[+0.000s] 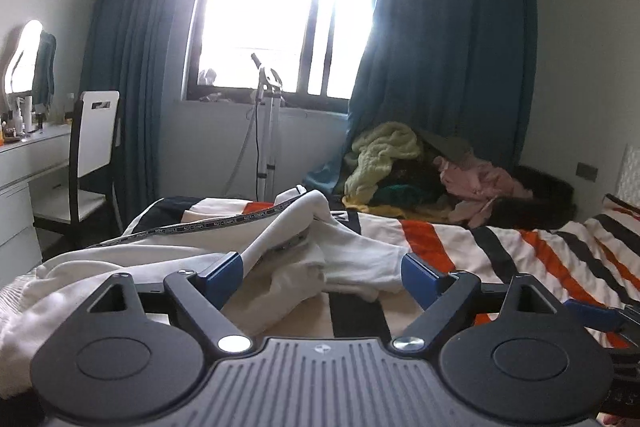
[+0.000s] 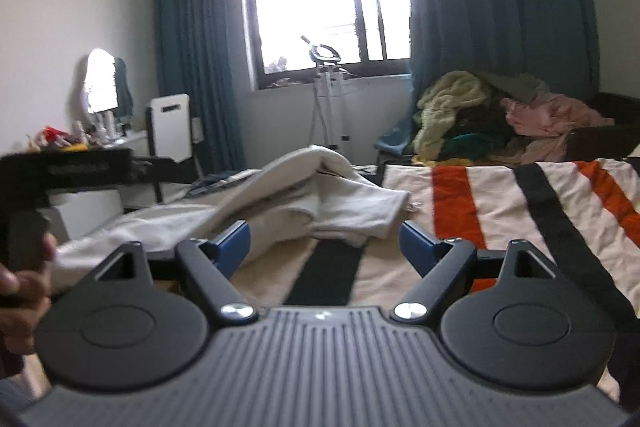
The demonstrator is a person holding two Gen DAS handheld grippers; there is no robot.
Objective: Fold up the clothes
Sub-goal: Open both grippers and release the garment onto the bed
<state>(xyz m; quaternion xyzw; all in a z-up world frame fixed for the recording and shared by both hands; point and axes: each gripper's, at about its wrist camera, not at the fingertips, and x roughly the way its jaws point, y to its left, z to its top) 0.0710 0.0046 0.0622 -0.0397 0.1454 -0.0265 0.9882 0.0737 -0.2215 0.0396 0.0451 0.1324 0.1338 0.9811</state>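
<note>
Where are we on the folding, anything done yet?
Done: nothing looks folded. The white garment lies rumpled on the striped bedspread, one part bunched up. In hand: nothing; the left gripper and right gripper are both open, just short of the cloth. Left: the whole fold of this garment, plus the pile of clothes heaped at the far side by the curtain.

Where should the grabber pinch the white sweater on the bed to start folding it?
Probably the loose sleeve end of the white sweater, lying flat on the striped bedspread. It sits just ahead of the open left gripper, so come straight forward and low. Its thin, free edge fits between the fingers better than the bunched middle.
</note>
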